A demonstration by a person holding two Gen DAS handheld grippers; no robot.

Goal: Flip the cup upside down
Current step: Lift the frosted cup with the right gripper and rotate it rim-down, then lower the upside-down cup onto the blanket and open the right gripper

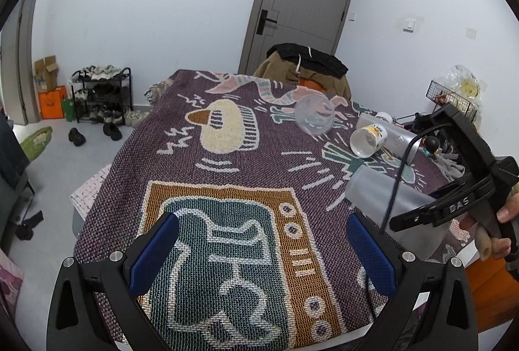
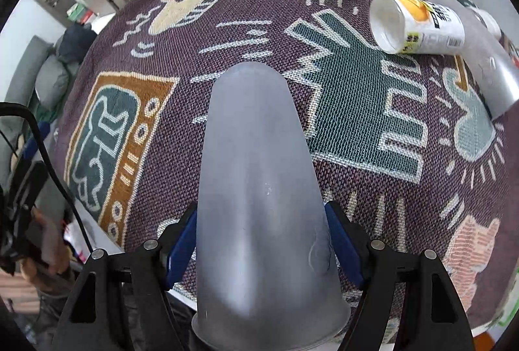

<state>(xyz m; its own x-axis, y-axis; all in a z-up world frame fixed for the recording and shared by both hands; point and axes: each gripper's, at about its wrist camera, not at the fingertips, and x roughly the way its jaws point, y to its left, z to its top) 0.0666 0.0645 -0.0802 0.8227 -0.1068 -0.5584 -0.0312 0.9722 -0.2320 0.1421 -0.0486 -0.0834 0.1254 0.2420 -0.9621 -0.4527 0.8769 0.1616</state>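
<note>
Clearly the task is in its middle part. The right gripper [image 2: 261, 240] is closed on the frosted cup [image 2: 256, 188], its blue pads pressing the two sides near the wide rim. The cup is held above the near right part of the cloth [image 2: 356, 91], with the closed base pointing far and the rim toward the camera. I judge it is lifted and partly turned, but not yet set down upside down. The left gripper [image 1: 262, 253] is wide open and holds nothing, over the near left of the cloth.

Three other cups lie on their sides at the far right; one has a printed label [image 2: 418, 23]. The rim of the held cup is cut off at the bottom edge, so its exact tilt is hard to tell.
</note>
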